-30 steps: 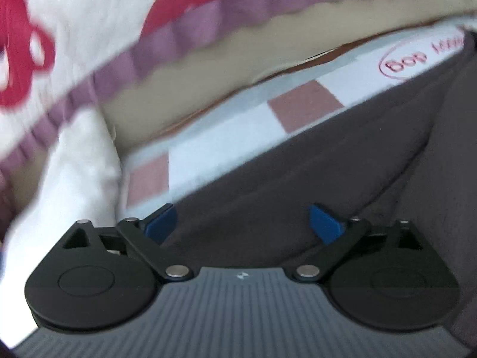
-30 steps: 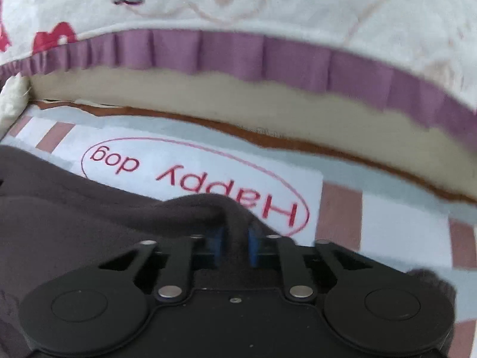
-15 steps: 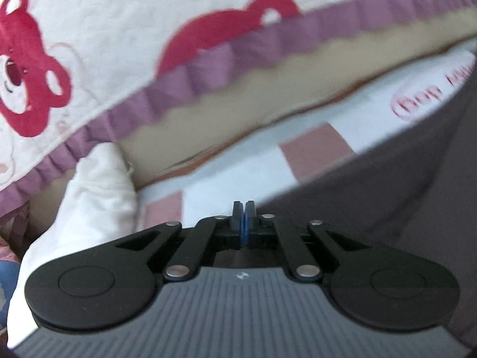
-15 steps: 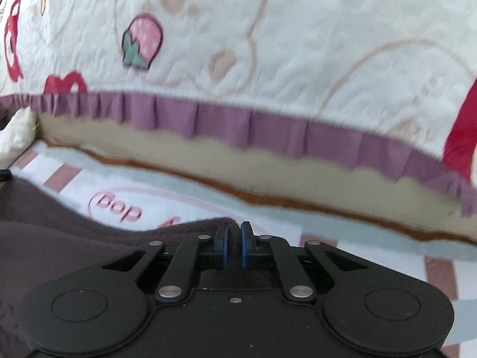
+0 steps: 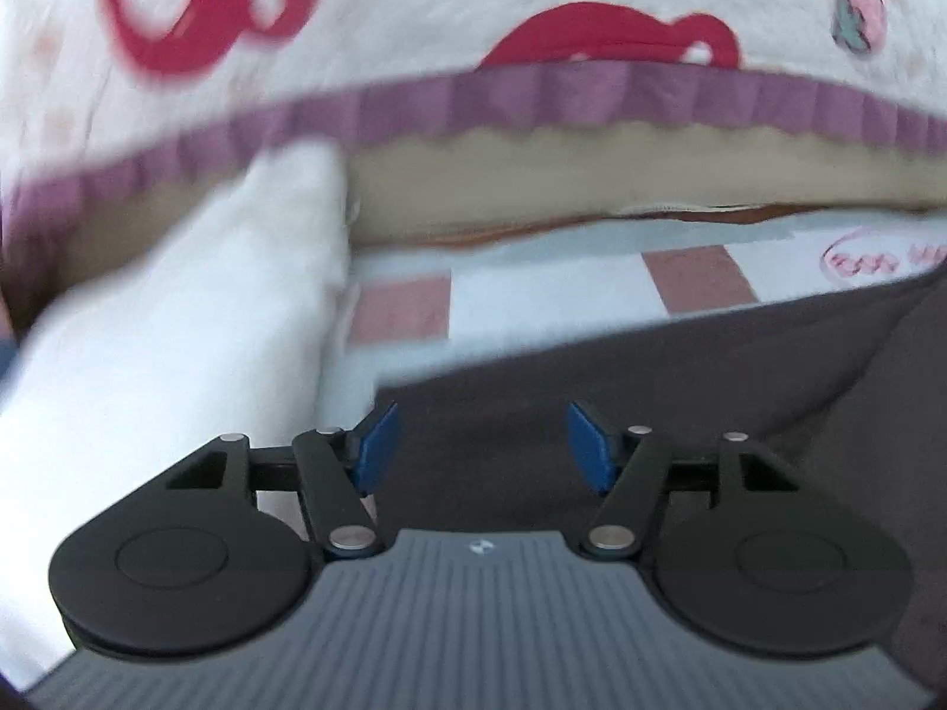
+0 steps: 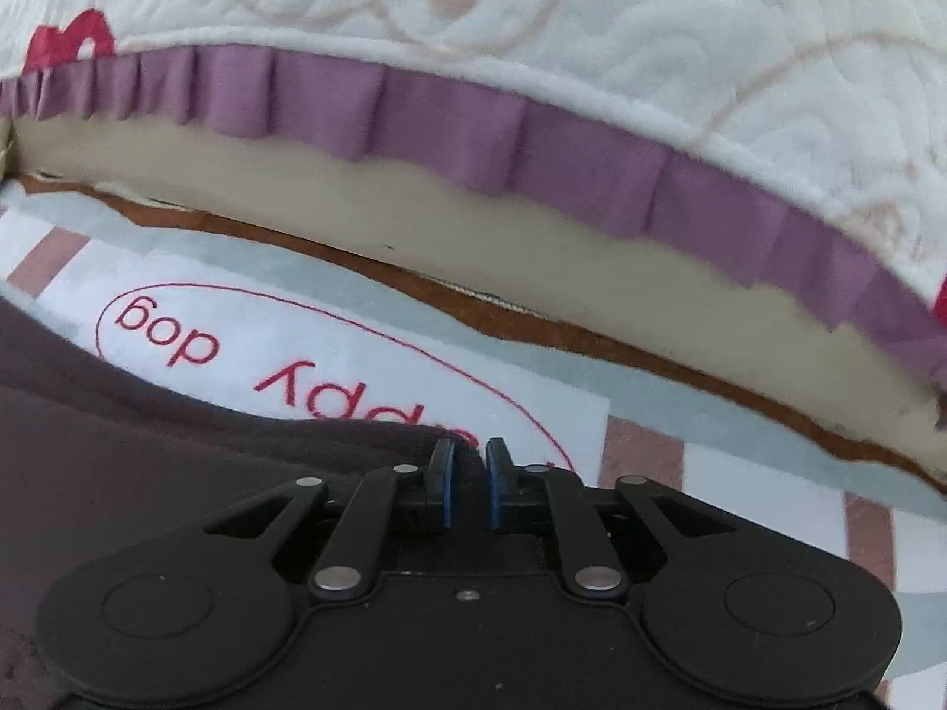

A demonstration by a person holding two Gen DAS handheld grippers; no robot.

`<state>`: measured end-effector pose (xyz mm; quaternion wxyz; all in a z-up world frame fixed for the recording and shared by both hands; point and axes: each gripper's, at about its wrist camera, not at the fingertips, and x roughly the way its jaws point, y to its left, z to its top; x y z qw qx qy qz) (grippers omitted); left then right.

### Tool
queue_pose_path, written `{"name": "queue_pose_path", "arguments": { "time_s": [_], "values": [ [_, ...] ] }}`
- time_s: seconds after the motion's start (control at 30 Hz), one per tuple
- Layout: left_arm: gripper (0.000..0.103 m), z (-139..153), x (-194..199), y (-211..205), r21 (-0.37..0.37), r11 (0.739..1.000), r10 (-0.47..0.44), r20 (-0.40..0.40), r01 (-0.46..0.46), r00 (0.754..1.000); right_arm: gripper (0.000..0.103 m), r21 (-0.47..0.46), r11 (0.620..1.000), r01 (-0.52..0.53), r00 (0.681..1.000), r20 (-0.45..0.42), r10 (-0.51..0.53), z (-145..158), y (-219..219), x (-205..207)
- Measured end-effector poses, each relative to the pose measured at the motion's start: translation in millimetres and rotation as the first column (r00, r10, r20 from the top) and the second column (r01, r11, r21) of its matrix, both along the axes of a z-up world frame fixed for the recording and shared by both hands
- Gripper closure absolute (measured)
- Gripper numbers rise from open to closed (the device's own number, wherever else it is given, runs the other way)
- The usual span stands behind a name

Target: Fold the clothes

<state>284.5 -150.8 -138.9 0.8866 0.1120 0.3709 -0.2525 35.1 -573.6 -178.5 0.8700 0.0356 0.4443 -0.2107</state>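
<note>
Left hand-held gripper (image 5: 479,444): jaws sprung wide from pinched half second ago, dark garment (image 5: 680,390) released, lying flat just ahead. Right hand-held gripper (image 6: 469,488) still nearly closed on garment's edge. Judged: fold laid, left corner set.

A pale blue-and-white checked mat with dusty-pink squares (image 6: 728,449) and a red oval "Happy dog" print (image 6: 308,367) serves as the working surface. A dark brown-grey soft fabric garment (image 5: 680,378) lies spread across its near part, covering the lower edge of the print, while a fluffy white cloth bundle (image 5: 195,331) rests at the mat's left end. Along the far edge runs a cream cushion with a pleated purple frill (image 6: 473,136).
</note>
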Motion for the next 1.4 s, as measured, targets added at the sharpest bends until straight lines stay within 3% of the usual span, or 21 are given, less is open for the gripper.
{"name": "queue_pose_path", "arguments": {
  "time_s": [0.03, 0.1, 0.23, 0.3, 0.33, 0.37, 0.47, 0.6, 0.77, 0.9, 1.07, 1.2, 1.4],
  "values": [
    [0.024, -4, 1, 4, -0.034, 0.999, 0.016, -0.058, -0.018, 0.998, 0.075, -0.004, 1.000, -0.002, 1.000, -0.002, 0.002, 4, 2, 1],
    [0.022, -14, 3, 3, -0.051, 0.998, 0.035, -0.142, -0.043, 0.989, 0.071, 0.014, 1.000, -0.027, 0.998, 0.051, 0.026, 17, 9, -3],
    [0.023, -24, -3, -21, 0.048, 0.999, -0.015, -0.102, 0.020, 0.995, 0.070, 0.089, 0.982, -0.166, 0.977, 0.151, 0.152, 36, 34, -5],
    [0.044, -27, -9, -30, 0.065, 0.995, -0.071, -0.057, 0.074, 0.996, 0.070, 0.111, 0.962, -0.250, 0.960, 0.159, 0.231, 40, 51, -2],
    [0.073, -27, -10, -33, 0.032, 0.996, -0.087, -0.052, 0.089, 0.995, 0.070, 0.112, 0.950, -0.291, 0.951, 0.139, 0.275, 39, 61, 3],
    [0.095, -26, -9, -33, -0.014, 0.997, -0.078, -0.068, 0.078, 0.995, 0.070, 0.109, 0.938, -0.328, 0.942, 0.117, 0.315, 36, 71, 9],
    [0.099, -29, -8, -29, -0.095, 0.995, 0.015, -0.097, -0.024, 0.995, 0.070, 0.108, 0.890, -0.442, 0.897, 0.051, 0.439, 28, 101, 35],
    [0.100, -22, -14, -28, -0.089, 0.996, 0.000, -0.051, -0.005, 0.999, 0.070, 0.118, 0.824, -0.555, 0.830, 0.008, 0.558, 23, 131, 66],
    [0.100, -12, -12, -24, -0.139, 0.990, -0.037, -0.012, 0.035, 0.999, 0.070, 0.231, 0.792, -0.564, 0.825, 0.127, 0.550, 31, 140, 70],
    [0.100, -14, -5, -25, -0.178, 0.983, -0.044, -0.020, 0.039, 0.999, 0.070, 0.228, 0.794, -0.563, 0.825, 0.107, 0.555, 31, 151, 61],
    [0.100, -14, -6, -24, -0.222, 0.974, -0.047, -0.013, 0.043, 0.999, 0.069, 0.183, 0.764, -0.619, 0.784, 0.070, 0.617, 30, 171, 68],
    [0.100, -16, -8, -22, -0.235, 0.972, -0.039, -0.032, 0.031, 0.999, 0.057, 0.149, 0.779, -0.609, 0.792, 0.061, 0.608, 15, 176, 89],
    [0.100, -21, -10, -18, -0.254, 0.967, -0.028, -0.062, 0.012, 0.998, 0.053, 0.206, 0.830, -0.519, 0.855, 0.105, 0.509, 5, 161, 105]
  ]
}}
